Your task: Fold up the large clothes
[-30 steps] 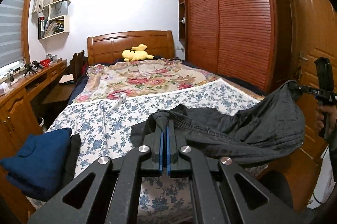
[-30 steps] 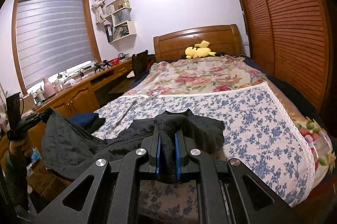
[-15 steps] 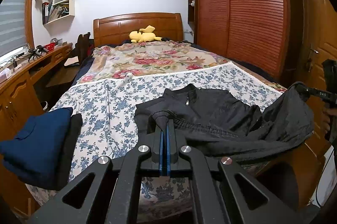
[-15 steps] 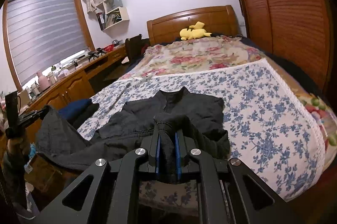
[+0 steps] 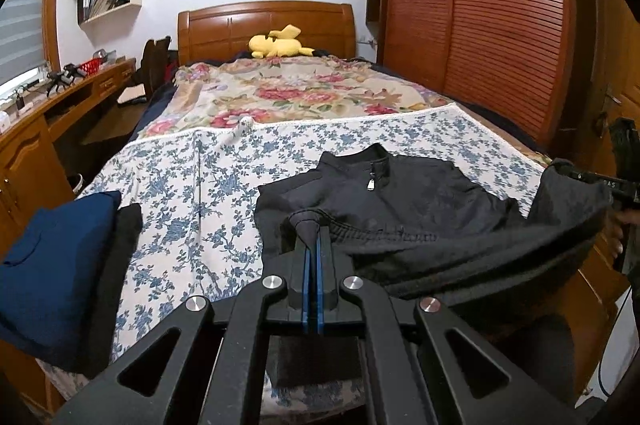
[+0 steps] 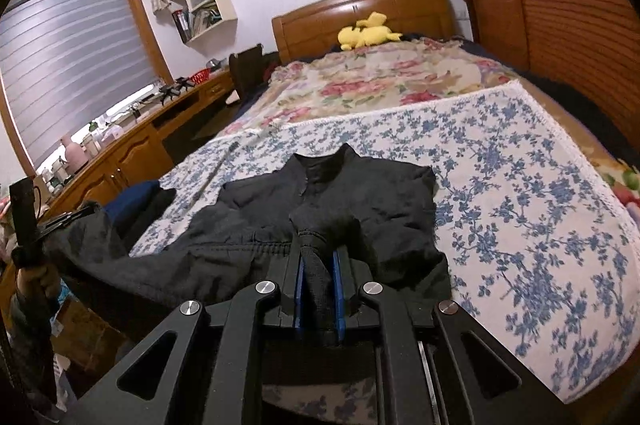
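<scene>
Here the black jacket (image 5: 420, 201) lies front-up on the blue-flowered sheet (image 5: 192, 185) at the foot of the bed (image 6: 520, 185), collar toward the headboard (image 5: 266, 25), its lower part draped over the bed's near edge. The left gripper (image 5: 312, 249) has its jaws clamped on a pinch of the jacket's hem; the right gripper (image 6: 318, 277) has its jaws closed on a thicker fold of the same hem. A folded blue garment (image 5: 52, 265) sits on the sheet's left corner, beside the jacket but apart from it. A yellow plush toy (image 5: 276, 43) rests by the headboard.
</scene>
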`<state>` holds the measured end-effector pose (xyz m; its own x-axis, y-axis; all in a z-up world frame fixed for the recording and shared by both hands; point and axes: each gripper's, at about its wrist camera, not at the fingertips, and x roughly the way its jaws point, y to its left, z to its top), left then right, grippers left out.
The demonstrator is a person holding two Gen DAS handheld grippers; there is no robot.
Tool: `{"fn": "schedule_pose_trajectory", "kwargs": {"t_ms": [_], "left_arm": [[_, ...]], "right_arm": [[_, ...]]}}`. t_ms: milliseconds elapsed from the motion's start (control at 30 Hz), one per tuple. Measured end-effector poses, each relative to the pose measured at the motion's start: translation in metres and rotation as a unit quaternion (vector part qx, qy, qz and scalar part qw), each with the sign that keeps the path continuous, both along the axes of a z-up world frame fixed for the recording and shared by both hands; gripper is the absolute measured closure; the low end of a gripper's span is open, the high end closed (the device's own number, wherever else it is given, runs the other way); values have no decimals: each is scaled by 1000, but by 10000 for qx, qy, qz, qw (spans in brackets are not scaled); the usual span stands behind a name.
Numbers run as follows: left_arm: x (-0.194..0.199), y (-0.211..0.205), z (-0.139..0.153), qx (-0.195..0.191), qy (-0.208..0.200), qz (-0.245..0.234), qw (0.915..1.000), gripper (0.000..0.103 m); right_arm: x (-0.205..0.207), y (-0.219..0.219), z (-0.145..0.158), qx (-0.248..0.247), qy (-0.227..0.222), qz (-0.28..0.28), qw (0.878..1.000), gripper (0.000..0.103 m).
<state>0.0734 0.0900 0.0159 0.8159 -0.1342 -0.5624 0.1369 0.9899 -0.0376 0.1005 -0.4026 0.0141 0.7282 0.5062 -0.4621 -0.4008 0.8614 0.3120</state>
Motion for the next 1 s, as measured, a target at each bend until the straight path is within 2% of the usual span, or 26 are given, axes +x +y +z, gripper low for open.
{"fn": "schedule_pose_trajectory", "kwargs": {"t_ms": [467,567,667,1000], "left_arm": [[119,32,-46,-273,261,252,9990,101],[144,33,-48,-307,321,139,9989,100],[165,27,-51,-16,249,130,9996,101],[225,38,-35,-45,209,256,9994,100]], "right_arm": [[116,26,-7,-569,326,-385,9971,91],[143,34,-4,-583,350,-354,9971,91],[171,49,-2,-843,288,-397,9952,91],[252,81,18,-1015,58,-747,9920,90]]}}
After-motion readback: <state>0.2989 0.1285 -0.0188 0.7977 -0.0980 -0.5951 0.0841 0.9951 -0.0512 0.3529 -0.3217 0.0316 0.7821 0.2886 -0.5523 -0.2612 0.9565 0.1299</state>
